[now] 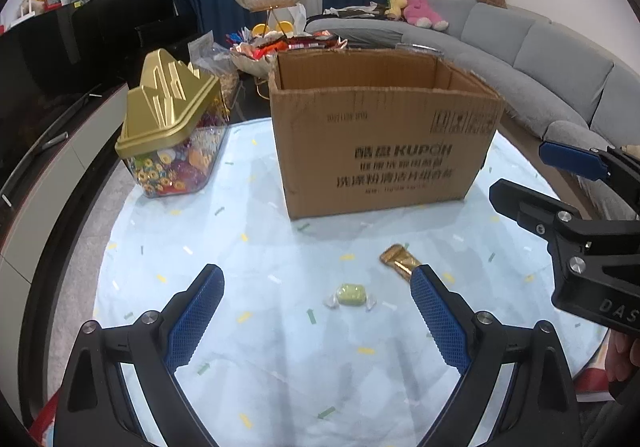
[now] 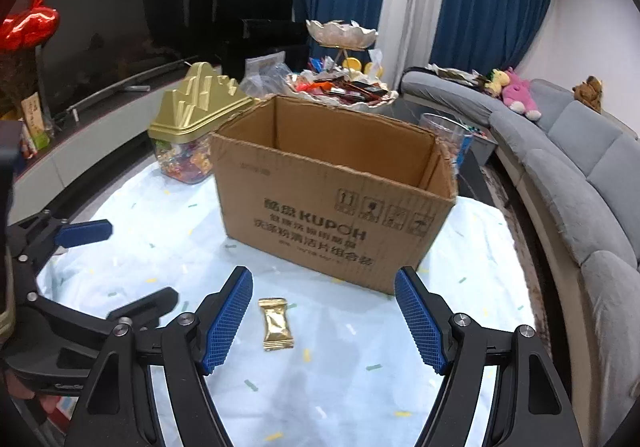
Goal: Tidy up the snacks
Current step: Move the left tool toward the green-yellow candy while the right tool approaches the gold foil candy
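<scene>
- The left tongs stand wide apart, nothing gripped; a green wrapped candy lies on the table between their blue pads, a little nearer the right pad and touching neither.
- The right tongs also stand wide and empty; a gold wrapped snack lies flat on the table between the pads, just beside the left pad and apart from the other.
- In the left wrist view the gold snack sits just beyond the left tongs' right pad.
- An open cardboard box stands behind both sweets, well apart from the tongs.
- A clear candy jar with a gold lid stands left of the box.
</scene>
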{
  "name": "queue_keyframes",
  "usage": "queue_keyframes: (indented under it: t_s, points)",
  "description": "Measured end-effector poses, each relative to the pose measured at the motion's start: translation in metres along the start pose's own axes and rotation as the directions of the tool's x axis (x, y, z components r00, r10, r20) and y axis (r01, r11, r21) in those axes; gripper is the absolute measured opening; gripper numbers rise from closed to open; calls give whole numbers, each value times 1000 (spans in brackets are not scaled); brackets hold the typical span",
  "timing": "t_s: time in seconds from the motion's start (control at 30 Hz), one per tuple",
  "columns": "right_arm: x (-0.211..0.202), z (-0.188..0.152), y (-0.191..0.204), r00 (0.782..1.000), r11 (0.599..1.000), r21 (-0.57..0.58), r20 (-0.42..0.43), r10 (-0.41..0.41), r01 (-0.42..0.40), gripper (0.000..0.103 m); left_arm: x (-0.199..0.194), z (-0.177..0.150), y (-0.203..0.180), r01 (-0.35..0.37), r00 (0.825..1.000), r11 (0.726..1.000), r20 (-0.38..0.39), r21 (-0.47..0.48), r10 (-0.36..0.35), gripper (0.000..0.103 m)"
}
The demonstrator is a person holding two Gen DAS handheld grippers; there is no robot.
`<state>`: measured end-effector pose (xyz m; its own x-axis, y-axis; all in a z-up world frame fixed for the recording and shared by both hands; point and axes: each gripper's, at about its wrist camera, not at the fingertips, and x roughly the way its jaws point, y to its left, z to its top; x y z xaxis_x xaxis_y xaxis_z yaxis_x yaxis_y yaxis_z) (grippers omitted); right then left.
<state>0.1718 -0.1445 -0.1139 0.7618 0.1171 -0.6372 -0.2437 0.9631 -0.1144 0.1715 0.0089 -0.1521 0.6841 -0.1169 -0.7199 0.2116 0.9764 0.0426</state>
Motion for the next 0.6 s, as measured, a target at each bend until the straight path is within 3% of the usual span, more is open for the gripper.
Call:
queue_keyframes:
  t_s: [0.33, 0.6]
  points:
    - [8, -21, 18, 998, 994, -96, 35, 61, -58, 74, 19, -24, -11, 1, 1000, 998, 27, 58, -3, 94]
    - [26, -35, 19, 998, 992, -111, -18, 52, -53, 74, 34, -29, -16, 5, 999, 996, 31, 92, -8, 87]
